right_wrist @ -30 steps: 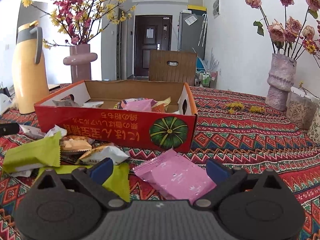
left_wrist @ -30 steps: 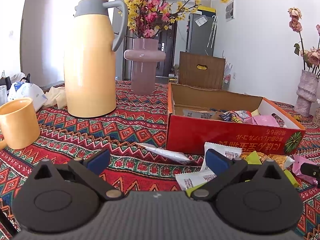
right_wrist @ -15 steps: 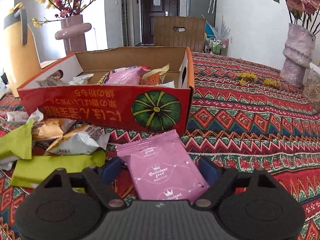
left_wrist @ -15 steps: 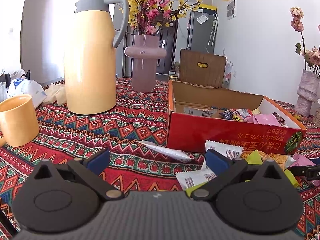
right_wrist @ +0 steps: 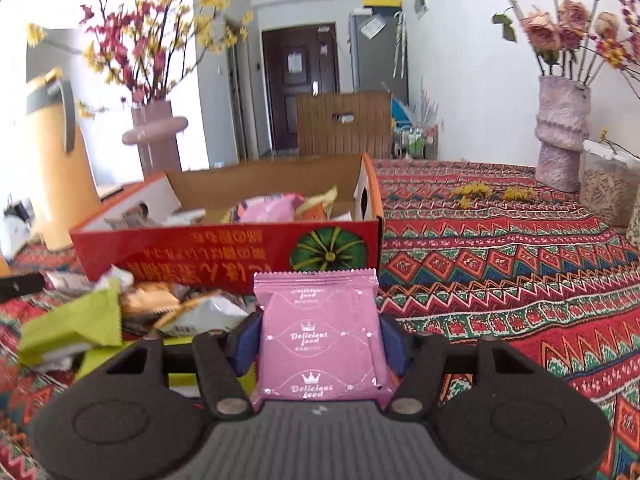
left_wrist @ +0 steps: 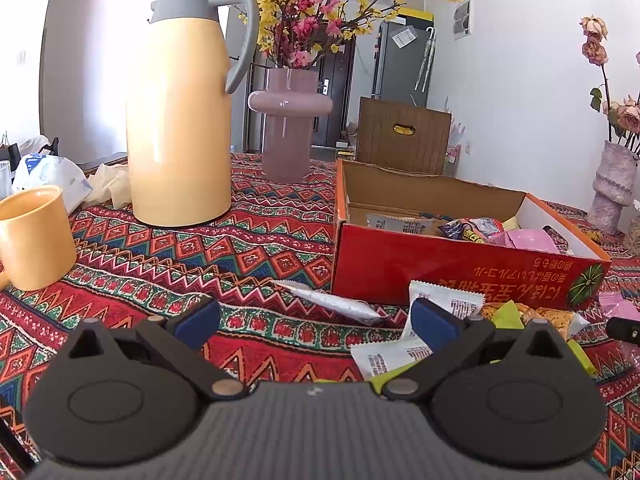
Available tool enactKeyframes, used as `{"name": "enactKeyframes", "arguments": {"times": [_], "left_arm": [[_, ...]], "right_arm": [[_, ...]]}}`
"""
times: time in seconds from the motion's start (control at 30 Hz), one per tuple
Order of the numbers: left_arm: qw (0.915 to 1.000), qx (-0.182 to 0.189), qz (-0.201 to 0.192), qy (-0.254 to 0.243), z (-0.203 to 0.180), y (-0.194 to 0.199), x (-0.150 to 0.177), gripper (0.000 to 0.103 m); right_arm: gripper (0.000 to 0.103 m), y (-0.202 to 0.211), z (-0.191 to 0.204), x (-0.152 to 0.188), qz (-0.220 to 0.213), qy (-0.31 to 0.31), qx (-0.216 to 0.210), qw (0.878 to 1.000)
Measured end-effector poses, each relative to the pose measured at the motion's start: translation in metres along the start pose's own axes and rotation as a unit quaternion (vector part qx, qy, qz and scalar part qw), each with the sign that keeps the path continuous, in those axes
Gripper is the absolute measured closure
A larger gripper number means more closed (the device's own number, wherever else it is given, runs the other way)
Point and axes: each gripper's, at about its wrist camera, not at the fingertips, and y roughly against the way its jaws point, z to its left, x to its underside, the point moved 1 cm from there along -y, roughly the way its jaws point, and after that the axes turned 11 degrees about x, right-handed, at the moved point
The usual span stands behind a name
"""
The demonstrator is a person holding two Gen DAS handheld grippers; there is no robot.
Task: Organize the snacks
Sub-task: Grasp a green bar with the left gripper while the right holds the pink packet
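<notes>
My right gripper (right_wrist: 318,342) is shut on a pink snack packet (right_wrist: 320,332) and holds it lifted, just in front of the red cardboard box (right_wrist: 224,252), which holds several snacks. Loose packets lie left of it: a green one (right_wrist: 76,326) and a white one (right_wrist: 208,312). My left gripper (left_wrist: 316,320) is open and empty, low over the tablecloth. In its view the red box (left_wrist: 448,276) stands ahead to the right, with a white packet (left_wrist: 448,304) and a long silver packet (left_wrist: 332,300) before it.
A tall yellow thermos (left_wrist: 180,120), a yellow mug (left_wrist: 32,236) and a pink vase (left_wrist: 288,132) stand left of the box. A textured vase (right_wrist: 562,136) and a clear container (right_wrist: 608,188) stand at the far right. A patterned cloth (right_wrist: 500,264) covers the table.
My right gripper moved onto the pink packet, shut on it and lifted it up from the cloth. My left gripper barely moved.
</notes>
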Motion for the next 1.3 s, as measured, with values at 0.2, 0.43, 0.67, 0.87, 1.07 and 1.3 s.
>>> {"name": "enactKeyframes", "arguments": {"times": [0.2,0.43,0.67,0.87,1.07,1.3], "left_arm": [[1.0,-0.001,0.0,-0.002,-0.001,0.0,0.001,0.0],[1.0,0.002,0.001,-0.006,-0.002,0.0,0.001,0.0],[0.9973,0.057,0.029,-0.037,-0.014,0.006,0.002,0.0],[0.9854,0.086,0.067,-0.131,-0.043,0.001,0.01,0.0],[0.9755,0.099,0.098,-0.17,-0.055,-0.016,0.014,0.0],[0.9697,0.121,0.13,-0.169,-0.056,-0.028,0.009,0.02]], "right_arm": [[0.042,0.007,0.0,0.003,-0.025,-0.018,0.015,0.999],[0.042,0.003,0.0,0.007,-0.028,-0.019,0.023,0.999],[0.042,0.007,-0.003,0.008,-0.038,-0.029,0.023,0.999],[0.042,0.01,-0.006,0.009,-0.047,-0.039,0.016,0.998],[0.042,0.012,-0.008,0.009,-0.055,-0.045,0.008,0.997],[0.042,0.015,-0.011,0.01,-0.062,-0.051,-0.001,0.997]]}}
